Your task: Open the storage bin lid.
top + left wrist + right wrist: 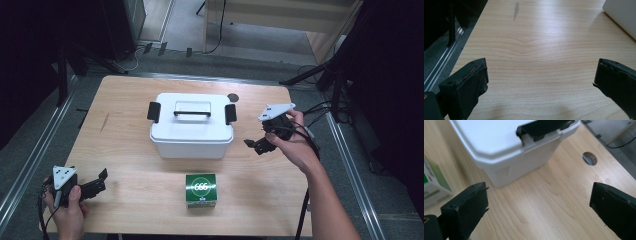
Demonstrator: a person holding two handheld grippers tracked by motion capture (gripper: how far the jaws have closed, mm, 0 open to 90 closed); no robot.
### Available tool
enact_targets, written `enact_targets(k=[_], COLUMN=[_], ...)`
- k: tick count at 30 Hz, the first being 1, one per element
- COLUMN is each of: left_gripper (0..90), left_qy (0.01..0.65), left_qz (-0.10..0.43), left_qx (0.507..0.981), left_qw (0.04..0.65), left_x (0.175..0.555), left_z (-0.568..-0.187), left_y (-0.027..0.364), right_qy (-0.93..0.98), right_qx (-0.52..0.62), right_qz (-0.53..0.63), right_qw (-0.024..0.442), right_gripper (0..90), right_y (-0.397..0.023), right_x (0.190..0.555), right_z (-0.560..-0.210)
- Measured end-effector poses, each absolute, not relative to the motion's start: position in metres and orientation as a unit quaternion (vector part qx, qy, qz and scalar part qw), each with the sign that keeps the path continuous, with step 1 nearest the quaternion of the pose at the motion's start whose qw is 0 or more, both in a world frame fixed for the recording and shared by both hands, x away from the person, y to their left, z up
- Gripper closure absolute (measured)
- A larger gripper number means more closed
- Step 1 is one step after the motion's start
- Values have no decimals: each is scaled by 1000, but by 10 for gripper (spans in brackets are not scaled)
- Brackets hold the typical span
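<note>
White box [191,131] sitting mid-table [130,165], lid on, black handle [192,113] lying flat on top, black latches [153,112] clipped at both ends; green carton [201,190] standing just in front of the box, apart from it, nearer the person.

Right gripper [256,145] hovering just right of the box at the right latch end, not touching, jaws standing wide with nothing between them; right hand [295,145] wrapping its body, grey plate on top. In the right gripper view the gripper [537,202] is looking at the box [506,150] corner and its latch [544,126], bare wood between the jaws, carton [434,182] edge showing at left, round cable hole [589,158] in the table beyond.

Left gripper [100,179] resting at the table's near-left corner, well apart from box and carton, jaws also wide and empty; left hand [67,202] holding it. In the left gripper view the gripper [540,75] is facing bare wood, box [621,17] corner showing at upper right, a grey smear [516,10] on the wood farther off.
</note>
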State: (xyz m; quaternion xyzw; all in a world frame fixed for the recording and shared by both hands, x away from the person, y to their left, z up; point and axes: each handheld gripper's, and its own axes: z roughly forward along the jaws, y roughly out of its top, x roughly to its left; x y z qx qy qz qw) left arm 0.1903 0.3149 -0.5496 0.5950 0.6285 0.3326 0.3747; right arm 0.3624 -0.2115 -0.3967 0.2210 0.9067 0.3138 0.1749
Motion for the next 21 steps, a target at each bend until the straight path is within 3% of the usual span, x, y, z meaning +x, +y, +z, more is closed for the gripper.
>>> enact_targets(k=[7, 21], left_gripper=[0, 0], left_qy=[623, 619], left_qz=[333, 324], left_qx=[602, 607], left_qw=[372, 379], left_x=[190, 191], left_z=[-550, -550], left_y=[312, 314], right_qy=[944, 982], right_qx=[165, 92], right_qz=[258, 131], right_qw=[122, 103], right_gripper=[73, 138], right_y=[-200, -158], right_x=[390, 419], right_z=[-388, -346])
